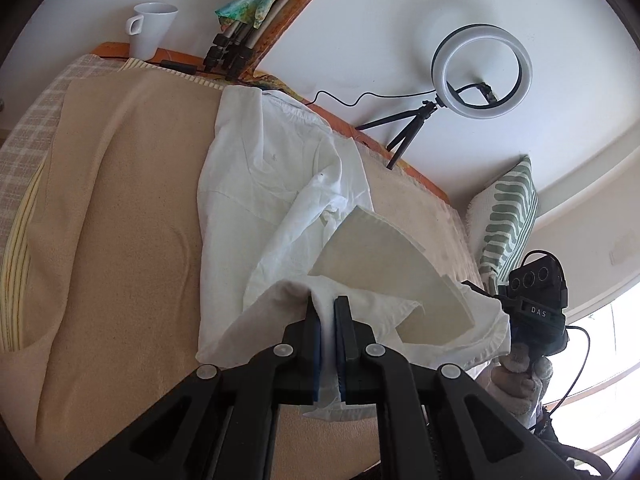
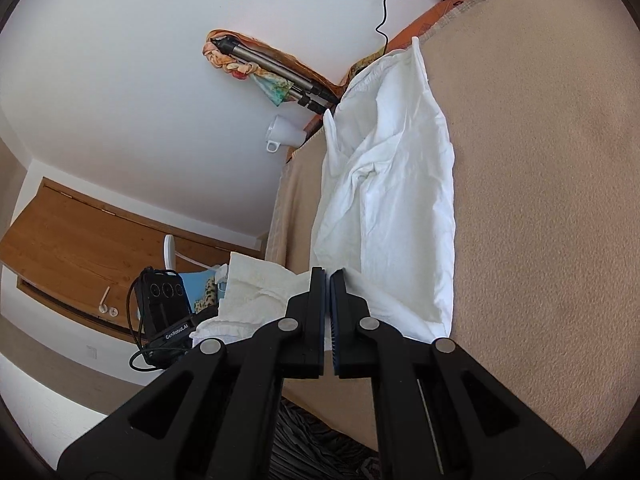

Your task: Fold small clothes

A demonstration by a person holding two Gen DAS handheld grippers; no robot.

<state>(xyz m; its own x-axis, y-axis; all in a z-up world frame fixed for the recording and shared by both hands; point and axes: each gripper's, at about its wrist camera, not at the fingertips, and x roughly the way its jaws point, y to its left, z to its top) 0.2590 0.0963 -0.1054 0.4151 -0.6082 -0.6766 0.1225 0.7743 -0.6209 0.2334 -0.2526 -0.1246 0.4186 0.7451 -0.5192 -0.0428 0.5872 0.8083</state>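
Observation:
A small white garment (image 1: 276,176) lies stretched across a beige blanket (image 1: 132,216), its far end near the wall. My left gripper (image 1: 327,304) is shut on the garment's near edge, and the cloth bunches between the pads and is lifted off the blanket. In the right wrist view the same white garment (image 2: 396,200) runs away from me, and my right gripper (image 2: 327,274) is shut on its near edge, holding it up. The other gripper (image 2: 164,312) shows at the left there with the raised hem beside it. A gloved hand (image 1: 516,380) holds the right gripper's body (image 1: 536,304).
A white mug (image 1: 154,30) stands on the orange ledge at the far side, next to folded tripod legs (image 1: 240,44). A ring light on a small tripod (image 1: 482,72) stands by the wall. A green striped pillow (image 1: 508,216) lies at the right. A wooden door (image 2: 92,240) shows left.

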